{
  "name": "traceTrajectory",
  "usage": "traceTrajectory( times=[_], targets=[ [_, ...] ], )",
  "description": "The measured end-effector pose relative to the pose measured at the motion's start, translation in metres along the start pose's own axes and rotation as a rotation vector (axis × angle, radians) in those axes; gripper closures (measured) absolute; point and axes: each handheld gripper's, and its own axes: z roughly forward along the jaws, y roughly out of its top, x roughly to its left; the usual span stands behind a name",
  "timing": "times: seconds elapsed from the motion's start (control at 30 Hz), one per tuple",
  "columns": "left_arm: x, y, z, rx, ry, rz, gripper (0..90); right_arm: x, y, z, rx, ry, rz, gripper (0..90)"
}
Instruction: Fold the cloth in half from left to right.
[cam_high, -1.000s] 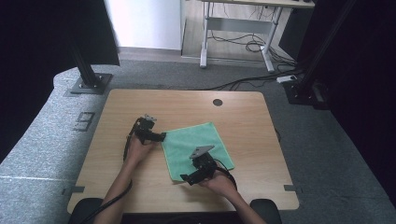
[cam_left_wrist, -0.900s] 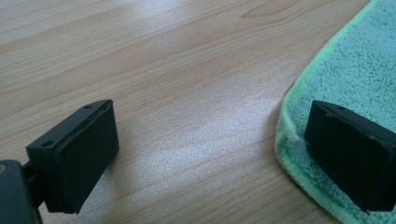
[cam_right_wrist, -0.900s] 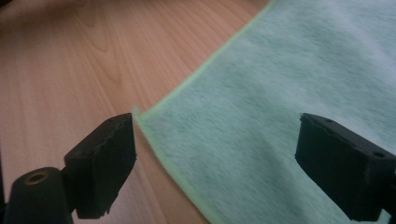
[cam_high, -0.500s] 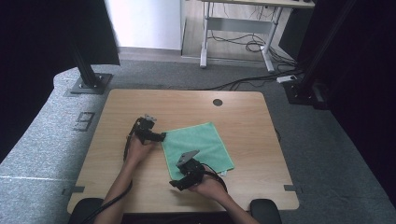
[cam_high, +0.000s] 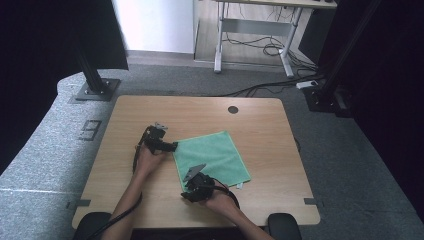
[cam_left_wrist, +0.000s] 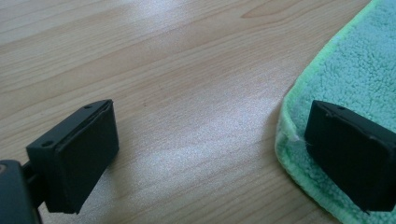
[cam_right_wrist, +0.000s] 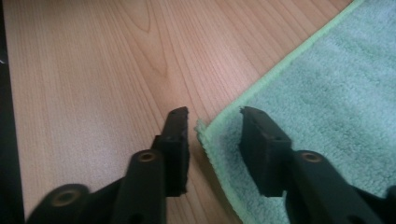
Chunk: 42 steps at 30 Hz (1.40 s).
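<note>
We are bracketing the green cloth (cam_high: 212, 157) lying flat, unfolded, on the bench (cam_high: 120, 120). Left tongs (cam_left_wrist: 205, 154) gaping wide over its near-left edge; right tongs (cam_right_wrist: 212, 140) parted, straddling its corner. We judge nothing gripped yet; lifting and folding remain.

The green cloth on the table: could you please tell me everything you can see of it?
The green cloth is a square, fluffy, microfibre-looking towel with a lighter stitched hem, lying flat and slightly turned on the wooden table. The left gripper is open astride its left corner, the right gripper open astride its near-left corner; neither has closed on it.
</note>
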Motion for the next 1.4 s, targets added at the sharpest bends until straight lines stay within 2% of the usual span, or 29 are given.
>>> traceTrajectory(
  times=[0.03, 0.2, 0.3, 0.33, 0.37, 0.4, 0.43, 0.5, 0.67, 0.9, 1.2, 1.4],
  targets=[
    [0.0, 0.0, 0.0, 0.0, 0.002, -0.003, 3.2, 0.0, -0.001, 0.0, 0.003, -0.007, 0.0, 75.6],
    [-0.002, 0.0, -0.001, 0.001, 0.011, -0.013, 3.2, -0.001, -0.002, 0.001, 0.007, -0.011, 0.006, 83.3],
    [-0.004, -0.001, -0.002, -0.014, 0.011, -0.012, 6.4, -0.001, -0.002, 0.001, 0.008, -0.011, 0.005, 83.9],
    [-0.006, -0.002, -0.004, -0.03, -0.001, 0.0, 11.7, -0.001, -0.002, 0.001, 0.008, -0.012, 0.004, 84.1],
    [-0.009, -0.003, -0.005, -0.047, -0.019, 0.016, 26.3, -0.001, -0.002, 0.001, 0.008, -0.012, 0.004, 84.5],
    [-0.009, -0.003, -0.005, -0.047, -0.019, 0.016, 33.0, -0.001, -0.002, 0.001, 0.008, -0.012, 0.004, 84.5],
    [-0.013, -0.004, -0.006, -0.058, -0.032, 0.025, 33.0, -0.001, -0.002, 0.001, 0.007, -0.012, 0.006, 84.7],
    [-0.017, -0.005, -0.007, -0.068, -0.053, 0.042, 50.3, -0.002, -0.003, 0.001, 0.002, -0.006, 0.014, 85.1],
    [-0.019, -0.005, -0.008, -0.074, -0.083, 0.045, 67.9, -0.003, -0.003, 0.001, 0.0, -0.007, 0.013, 85.1],
    [-0.022, -0.005, -0.007, -0.073, -0.121, 0.012, 85.8, -0.002, -0.004, 0.001, -0.004, -0.009, 0.014, 85.1],
    [-0.015, -0.009, -0.013, -0.066, -0.105, 0.0, 87.5, 0.002, 0.0, 0.004, -0.009, -0.004, -0.002, 86.7],
    [-0.004, -0.017, -0.027, -0.035, -0.066, 0.001, 86.7, 0.01, 0.01, 0.012, -0.014, 0.02, -0.025, 86.8]
  ],
)
